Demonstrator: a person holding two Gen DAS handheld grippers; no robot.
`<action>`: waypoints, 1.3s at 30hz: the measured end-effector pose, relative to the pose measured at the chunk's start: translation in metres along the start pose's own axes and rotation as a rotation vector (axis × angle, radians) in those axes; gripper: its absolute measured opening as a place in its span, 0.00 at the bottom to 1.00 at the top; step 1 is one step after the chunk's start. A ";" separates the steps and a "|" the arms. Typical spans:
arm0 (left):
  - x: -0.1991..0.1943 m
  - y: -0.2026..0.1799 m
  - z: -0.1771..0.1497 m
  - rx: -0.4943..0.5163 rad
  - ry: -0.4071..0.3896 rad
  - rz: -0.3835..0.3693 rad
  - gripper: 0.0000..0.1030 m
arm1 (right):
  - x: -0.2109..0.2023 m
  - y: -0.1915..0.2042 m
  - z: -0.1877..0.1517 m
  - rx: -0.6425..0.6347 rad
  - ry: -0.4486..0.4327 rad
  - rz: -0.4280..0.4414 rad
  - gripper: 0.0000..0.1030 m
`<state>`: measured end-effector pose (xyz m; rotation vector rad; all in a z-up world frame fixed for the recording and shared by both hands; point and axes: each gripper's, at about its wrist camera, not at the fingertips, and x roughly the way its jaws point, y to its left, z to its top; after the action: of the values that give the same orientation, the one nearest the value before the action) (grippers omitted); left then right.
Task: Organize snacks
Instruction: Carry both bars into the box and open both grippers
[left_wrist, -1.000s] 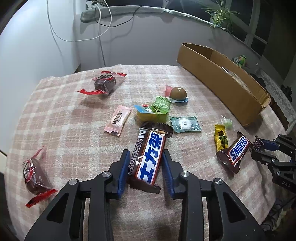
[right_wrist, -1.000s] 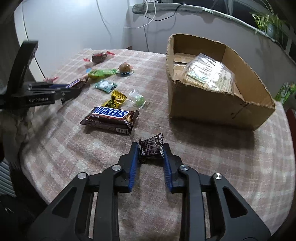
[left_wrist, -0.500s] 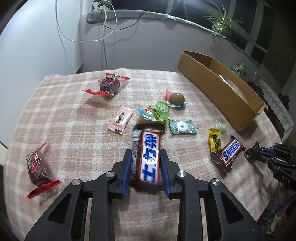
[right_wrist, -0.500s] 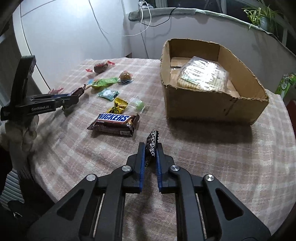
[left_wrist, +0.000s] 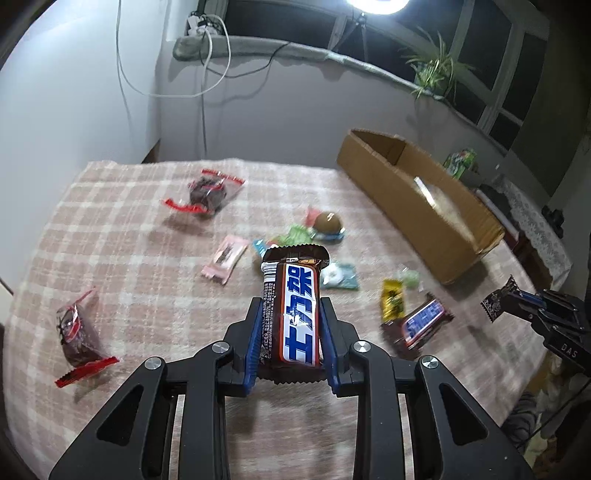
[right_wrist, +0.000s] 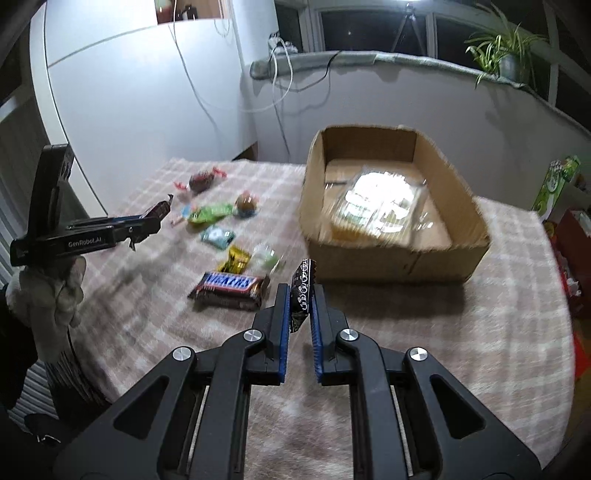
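My left gripper (left_wrist: 291, 306) is shut on a brown Snickers bar (left_wrist: 295, 314) with blue Chinese letters, lifted off the plaid tablecloth. My right gripper (right_wrist: 300, 291) is shut on a small dark candy wrapper (right_wrist: 302, 291), held on edge above the cloth near the open cardboard box (right_wrist: 388, 254). In the left wrist view the right gripper (left_wrist: 517, 299) shows at the far right with that wrapper (left_wrist: 496, 301). The right wrist view has the left gripper (right_wrist: 157, 218) at the left, with the bar's end (right_wrist: 159, 209) sticking out. A clear packet (right_wrist: 376, 203) lies inside the box.
Loose snacks lie on the cloth: a second Snickers bar (right_wrist: 229, 290), a yellow sachet (right_wrist: 234, 258), a teal packet (right_wrist: 218, 236), a green packet (right_wrist: 207, 214), a brown ball sweet (right_wrist: 246, 202), a pink packet (left_wrist: 224, 258) and two red-edged dark packets (left_wrist: 207, 192) (left_wrist: 75, 334). A gloved hand (right_wrist: 55, 295) holds the left gripper.
Both grippers closed on their snacks and rose off the cloth. The right gripper's wrapper turned on edge between the pads, and the box now looks nearer to it.
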<state>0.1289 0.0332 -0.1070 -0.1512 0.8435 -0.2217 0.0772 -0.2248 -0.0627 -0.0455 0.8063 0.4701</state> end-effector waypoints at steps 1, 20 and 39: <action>-0.002 -0.003 0.003 0.000 -0.008 -0.008 0.26 | -0.002 -0.002 0.003 0.001 -0.010 -0.007 0.10; 0.026 -0.075 0.073 0.041 -0.101 -0.129 0.26 | 0.009 -0.070 0.055 0.032 -0.060 -0.115 0.10; 0.084 -0.124 0.097 0.090 -0.037 -0.157 0.26 | 0.049 -0.099 0.059 0.051 -0.007 -0.137 0.10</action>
<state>0.2395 -0.1035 -0.0764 -0.1365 0.7844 -0.4024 0.1882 -0.2817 -0.0699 -0.0514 0.8024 0.3205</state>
